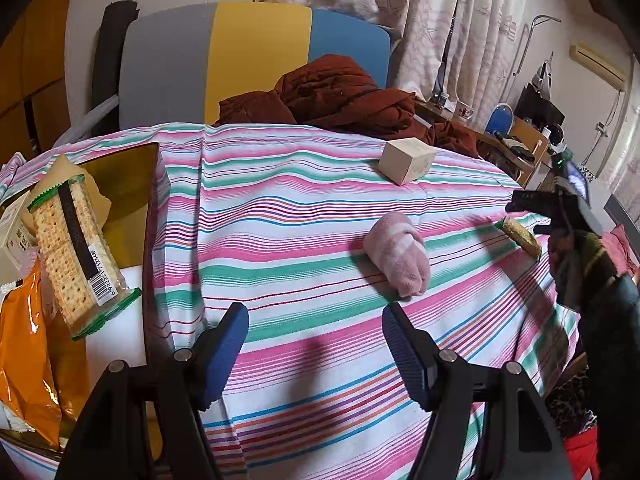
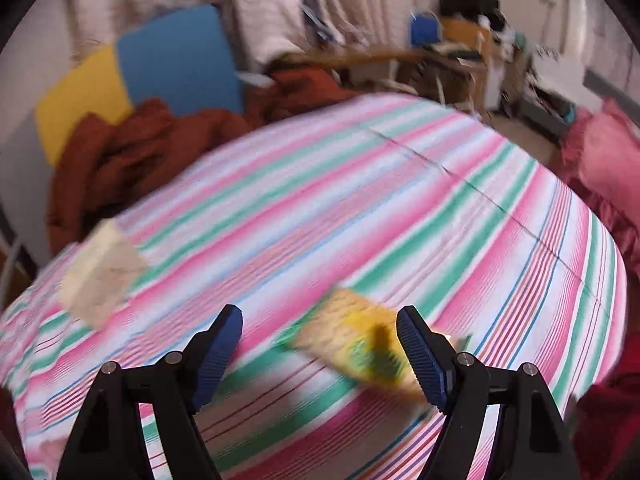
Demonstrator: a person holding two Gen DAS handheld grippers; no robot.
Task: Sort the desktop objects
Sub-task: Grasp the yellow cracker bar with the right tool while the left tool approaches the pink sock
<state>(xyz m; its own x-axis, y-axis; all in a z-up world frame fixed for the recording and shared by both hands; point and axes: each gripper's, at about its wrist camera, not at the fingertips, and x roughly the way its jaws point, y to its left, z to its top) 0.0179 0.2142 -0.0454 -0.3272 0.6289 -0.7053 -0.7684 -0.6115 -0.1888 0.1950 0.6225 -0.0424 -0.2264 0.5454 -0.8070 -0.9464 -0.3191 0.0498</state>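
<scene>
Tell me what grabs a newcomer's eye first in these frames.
The pink, green and white striped cloth fills both views. On it lie a rolled pink towel near the middle and a cream box behind it. At left, a tray holds a cracker packet and orange bag.

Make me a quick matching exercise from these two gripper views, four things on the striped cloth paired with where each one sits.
Things:
1. cracker pack
2. rolled pink towel
3. beige box
4. yellow snack packet

Places:
A. far side of the cloth, near the brown clothes
B. middle of the cloth, ahead of the left gripper
C. leaning in the tray at left
D. just ahead of the right gripper

Pairs: 1-C, 2-B, 3-A, 4-D
</scene>
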